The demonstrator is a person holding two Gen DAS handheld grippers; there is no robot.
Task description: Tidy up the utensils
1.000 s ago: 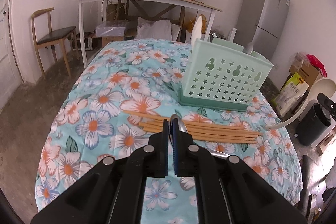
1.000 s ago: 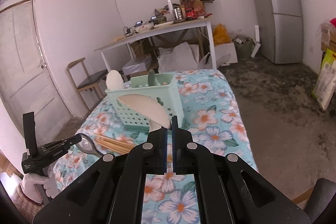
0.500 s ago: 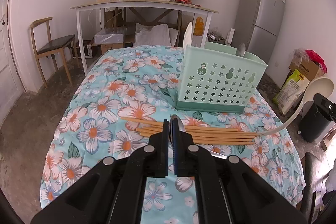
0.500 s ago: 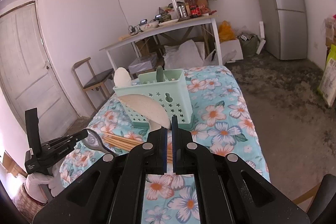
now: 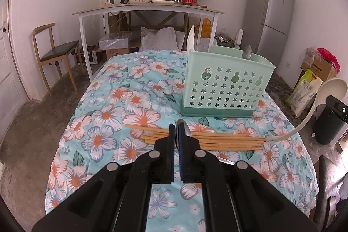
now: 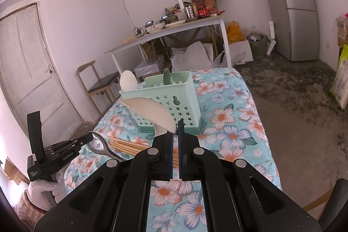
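Observation:
A mint-green utensil caddy with star cut-outs stands on the floral tablecloth; a white spatula and a metal spoon stick up from it. Several wooden chopsticks lie in front of it. My left gripper is shut on a metal spoon, held above the chopsticks; the spoon shows in the right wrist view. My right gripper is shut on a cream ladle, held in front of the caddy; the ladle's bowl shows in the left wrist view.
Beyond the table stand a white desk loaded with clutter, a wooden chair at left and a grey fridge at right. Boxes and a black bin sit on the floor at right.
Both grippers have risen and pulled back a little from the table, each keeping its utensil. The caddy and chopsticks have not moved.

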